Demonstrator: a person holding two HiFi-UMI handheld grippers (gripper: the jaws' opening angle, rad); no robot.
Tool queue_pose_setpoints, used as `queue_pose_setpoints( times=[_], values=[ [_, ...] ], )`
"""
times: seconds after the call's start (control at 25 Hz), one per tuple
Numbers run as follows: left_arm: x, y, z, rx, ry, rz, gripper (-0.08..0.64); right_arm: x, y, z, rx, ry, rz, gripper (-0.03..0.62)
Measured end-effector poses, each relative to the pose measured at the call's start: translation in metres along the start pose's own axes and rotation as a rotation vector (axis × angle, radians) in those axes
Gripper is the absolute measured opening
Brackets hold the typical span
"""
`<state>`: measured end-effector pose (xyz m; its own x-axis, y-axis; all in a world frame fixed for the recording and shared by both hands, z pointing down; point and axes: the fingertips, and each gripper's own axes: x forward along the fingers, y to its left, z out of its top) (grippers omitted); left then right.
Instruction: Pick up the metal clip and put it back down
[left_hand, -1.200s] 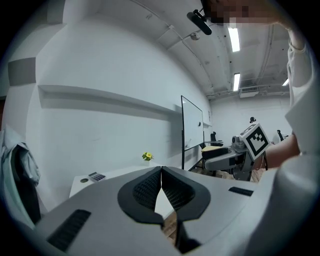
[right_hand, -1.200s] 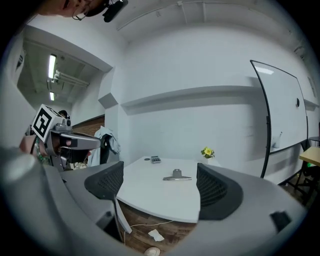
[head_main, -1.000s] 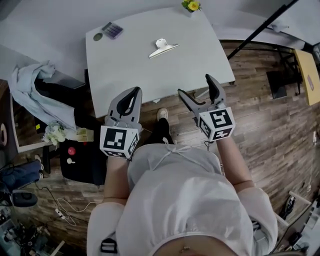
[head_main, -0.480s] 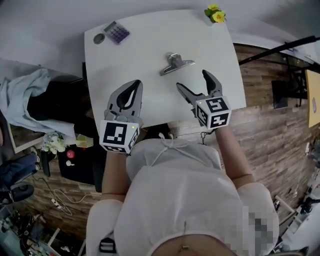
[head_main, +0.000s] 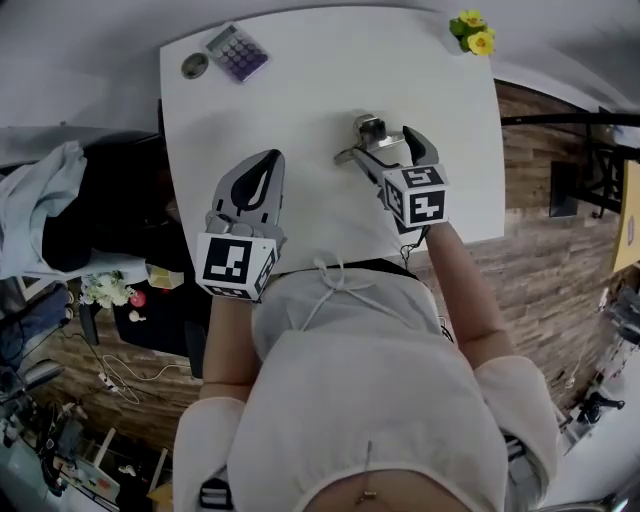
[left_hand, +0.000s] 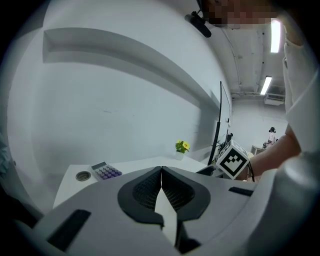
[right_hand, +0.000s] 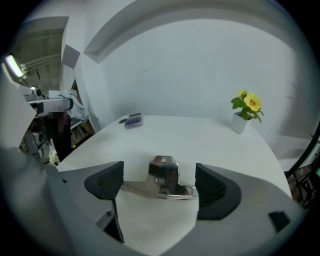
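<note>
The metal clip (head_main: 366, 137) (right_hand: 163, 181) lies on the white table (head_main: 300, 90), its shiny handle pointing away from me. My right gripper (head_main: 385, 152) (right_hand: 159, 186) stands open with the clip between its jaws; the black pads (right_hand: 215, 187) sit either side of it, apart from it. My left gripper (head_main: 255, 188) (left_hand: 161, 187) is shut with nothing in it, hovering over the table's near left part, well left of the clip.
A purple calculator (head_main: 237, 51) (left_hand: 105, 171) and a small round tin (head_main: 194, 66) (left_hand: 83, 175) sit at the far left corner. A small pot of yellow flowers (head_main: 471, 32) (right_hand: 245, 112) stands at the far right corner. Cloth and clutter lie on the floor to the left.
Both grippers have moved forward over the table. The right gripper has come up to the clip, so the clip now lies between its open jaws.
</note>
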<state>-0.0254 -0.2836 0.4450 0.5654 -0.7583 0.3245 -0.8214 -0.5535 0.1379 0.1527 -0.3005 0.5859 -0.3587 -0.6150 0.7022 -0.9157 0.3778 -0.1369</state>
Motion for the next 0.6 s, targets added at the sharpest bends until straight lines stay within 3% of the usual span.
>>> queue_pose_setpoints(
  times=[0.36,0.52,0.6],
  values=[
    [0.025,0.026,-0.020,-0.028,0.057,0.006,0.020,0.053,-0.005,-0.019,0.037,0.134,-0.009,0.448],
    [0.029,0.031,-0.027,-0.037,0.079,0.010,0.019,0.059,-0.008,-0.023,0.026,0.191,-0.057,0.316],
    [0.029,0.031,-0.030,-0.037,0.087,0.007,0.020,0.059,-0.007,-0.024,0.022,0.219,-0.056,0.308]
  ],
)
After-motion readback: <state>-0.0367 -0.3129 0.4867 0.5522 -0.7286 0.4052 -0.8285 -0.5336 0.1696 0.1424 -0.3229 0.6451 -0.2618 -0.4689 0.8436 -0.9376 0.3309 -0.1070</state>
